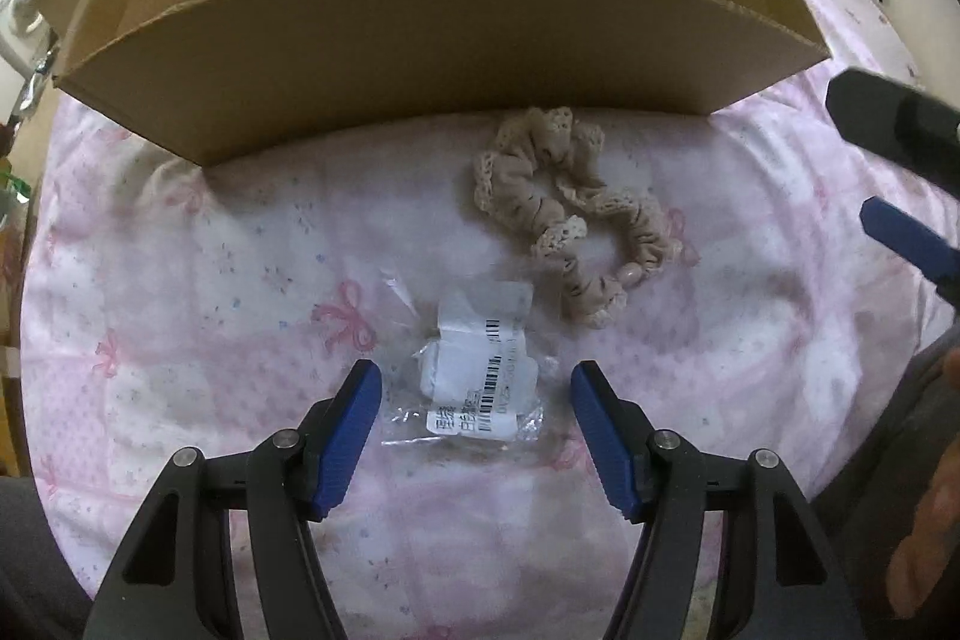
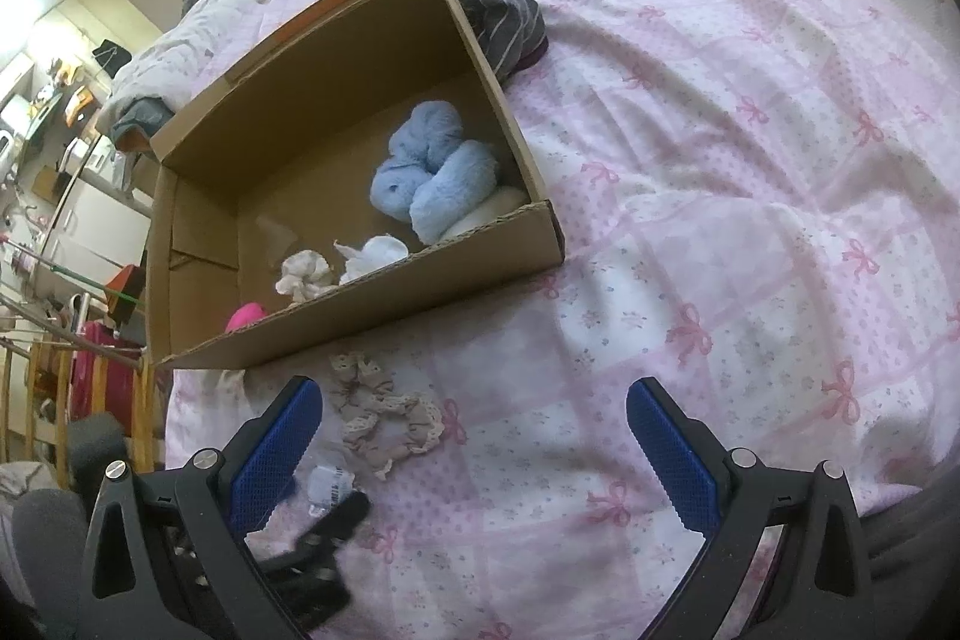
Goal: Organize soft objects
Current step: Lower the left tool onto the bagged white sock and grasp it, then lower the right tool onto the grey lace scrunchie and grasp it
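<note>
Open cardboard box (image 2: 336, 112) on bed holds fluffy blue bundle (image 2: 432, 166) in its right end, small white scrunchie (image 2: 306, 274), white cloth piece (image 2: 375, 253) and pink item (image 2: 245, 316) along near wall; beige lace scrunchie (image 1: 564, 208) lies twisted just outside that wall, clear labelled packet (image 1: 474, 376) nearer than it

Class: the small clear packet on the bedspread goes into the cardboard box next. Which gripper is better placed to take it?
Left. The left gripper has open jaws straddling the clear packet; the right gripper is off to the side.
</note>
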The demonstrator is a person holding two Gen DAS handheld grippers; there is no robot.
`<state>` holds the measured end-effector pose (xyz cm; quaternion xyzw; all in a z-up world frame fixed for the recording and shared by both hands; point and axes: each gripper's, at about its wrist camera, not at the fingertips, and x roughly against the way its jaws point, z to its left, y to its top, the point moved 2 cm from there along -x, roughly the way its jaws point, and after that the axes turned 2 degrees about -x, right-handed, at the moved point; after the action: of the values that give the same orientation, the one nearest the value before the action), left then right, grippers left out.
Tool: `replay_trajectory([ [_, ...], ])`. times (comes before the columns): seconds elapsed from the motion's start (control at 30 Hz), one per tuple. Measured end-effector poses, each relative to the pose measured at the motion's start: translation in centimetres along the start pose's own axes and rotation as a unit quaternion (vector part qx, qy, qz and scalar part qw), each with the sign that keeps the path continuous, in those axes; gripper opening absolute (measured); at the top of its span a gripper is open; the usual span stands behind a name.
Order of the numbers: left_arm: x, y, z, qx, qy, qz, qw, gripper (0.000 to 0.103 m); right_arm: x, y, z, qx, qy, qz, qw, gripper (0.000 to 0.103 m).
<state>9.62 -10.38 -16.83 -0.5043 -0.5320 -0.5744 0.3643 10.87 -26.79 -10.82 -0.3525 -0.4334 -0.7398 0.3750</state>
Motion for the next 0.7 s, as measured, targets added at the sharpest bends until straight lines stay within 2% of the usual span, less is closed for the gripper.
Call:
replay_trajectory([
  [0.17, -0.4, 0.2, -0.2, -0.007, 0.012, -0.005, 0.9999, 0.062, -0.3, 0.0, 0.0, -0.003, -0.001, 0.005, 1.0, 0.103],
  [0.2, -0.4, 0.3, -0.2, -0.008, 0.013, -0.007, 0.9999, 0.06, -0.4, 0.0, 0.0, -0.002, -0.002, 0.005, 1.0, 0.103],
  [0.23, -0.5, 0.6, -0.2, -0.008, 0.014, -0.008, 0.9998, 0.052, -0.4, 0.0, 0.1, -0.001, -0.003, 0.005, 1.0, 0.103],
  [0.3, -0.3, 0.8, -0.5, -0.009, 0.011, -0.008, 0.9999, 0.047, -0.4, 0.0, 0.1, 0.002, -0.006, 0.004, 1.0, 0.103],
  [0.33, -0.5, 0.9, -0.2, -0.007, 0.008, -0.008, 0.9999, 0.038, -0.5, 0.0, 0.2, 0.003, -0.007, 0.004, 1.0, 0.103],
  [0.43, -0.2, 1.0, 0.5, 0.001, 0.0, -0.005, 1.0, 0.031, -0.5, 0.0, 0.2, 0.005, -0.01, 0.003, 1.0, 0.103],
  [0.57, 1.1, 1.1, 2.0, 0.007, -0.005, -0.004, 1.0, 0.026, -0.4, 0.0, 0.0, 0.007, -0.018, -0.003, 1.0, 0.103],
  [0.7, 4.2, 1.0, 3.1, 0.014, -0.007, -0.027, 0.9995, 0.026, -0.2, -0.1, 0.1, 0.015, -0.023, -0.005, 1.0, 0.103],
])
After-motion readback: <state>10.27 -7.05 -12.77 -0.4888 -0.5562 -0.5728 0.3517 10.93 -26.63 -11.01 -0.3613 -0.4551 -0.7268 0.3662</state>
